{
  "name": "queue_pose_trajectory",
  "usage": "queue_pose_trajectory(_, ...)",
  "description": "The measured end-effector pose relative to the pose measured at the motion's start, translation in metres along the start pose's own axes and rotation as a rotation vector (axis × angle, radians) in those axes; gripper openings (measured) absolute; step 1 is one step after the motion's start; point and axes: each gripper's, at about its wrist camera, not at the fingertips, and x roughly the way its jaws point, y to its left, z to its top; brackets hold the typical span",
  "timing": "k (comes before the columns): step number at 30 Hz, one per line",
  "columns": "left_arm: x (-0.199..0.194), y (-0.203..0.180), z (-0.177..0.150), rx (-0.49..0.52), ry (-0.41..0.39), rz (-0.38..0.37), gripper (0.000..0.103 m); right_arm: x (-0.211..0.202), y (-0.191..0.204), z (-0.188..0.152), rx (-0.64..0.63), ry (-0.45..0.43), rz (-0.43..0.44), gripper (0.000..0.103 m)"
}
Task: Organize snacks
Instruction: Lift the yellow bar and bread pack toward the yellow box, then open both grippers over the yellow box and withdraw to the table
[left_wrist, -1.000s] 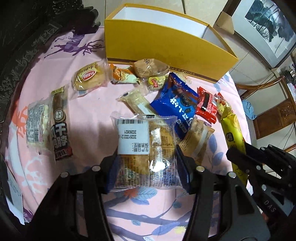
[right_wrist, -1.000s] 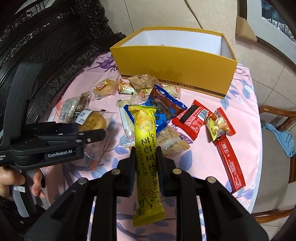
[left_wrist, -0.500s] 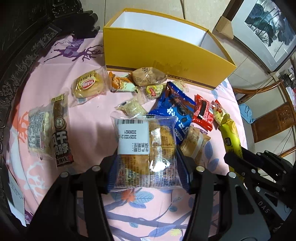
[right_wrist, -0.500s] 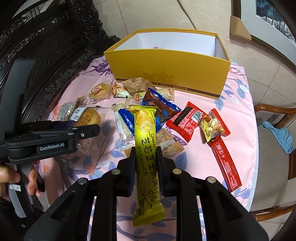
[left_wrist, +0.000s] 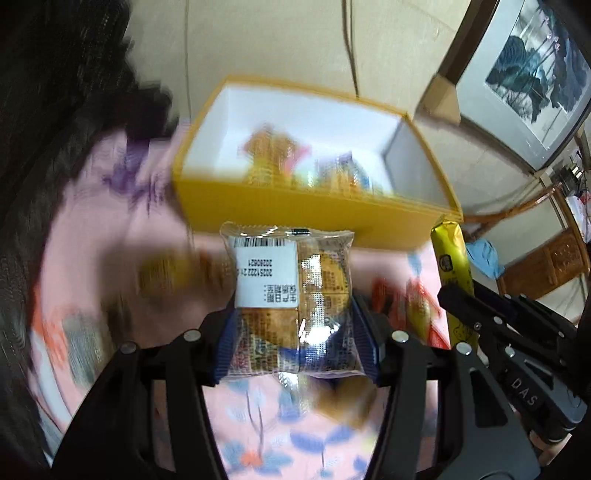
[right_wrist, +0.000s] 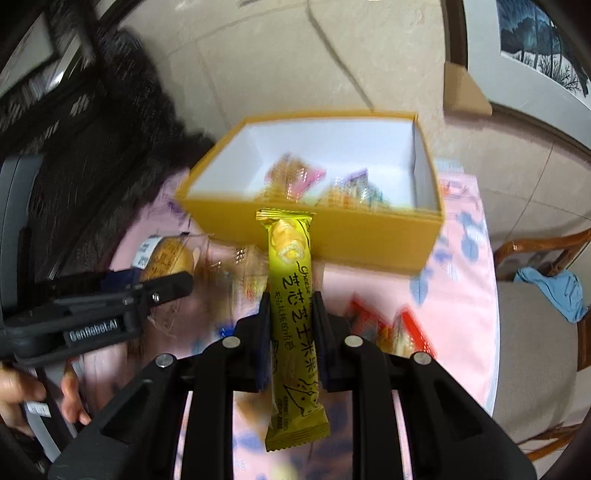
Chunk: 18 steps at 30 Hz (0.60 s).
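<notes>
My left tool (left_wrist: 295, 332) grips a cake pack (left_wrist: 290, 295), my right tool (right_wrist: 291, 325) a yellow bar (right_wrist: 293, 321); a few snacks sit in the box (right_wrist: 332, 232) ahead, more wait on the desk (right_wrist: 461, 295).

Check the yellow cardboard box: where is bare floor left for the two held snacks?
In the yellow cardboard box, bare white floor shows on the left, beside the left wall, and along the right wall. The middle is crowded with blurred wrapped snacks. The left gripper holds a clear-wrapped pastry; the right gripper holds a yellow cheese stick.
</notes>
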Motion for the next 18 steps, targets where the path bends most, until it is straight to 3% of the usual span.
queue_pose_trajectory(3,0.004,-0.006,0.052,0.015,-0.055,0.031,0.056,0.01,-0.007,0.038,0.05,-0.026,0.007,0.021)
queue_pose_trajectory(9,0.012,-0.01,0.12,0.016,-0.105,0.063,0.056,0.022,-0.015,0.095,0.06,-0.064,-0.032,0.021)
queue_pose_trajectory(18,0.023,-0.012,0.147,0.03,-0.105,0.079,0.056,0.026,-0.016,0.128,0.025,-0.094,-0.054,0.021)
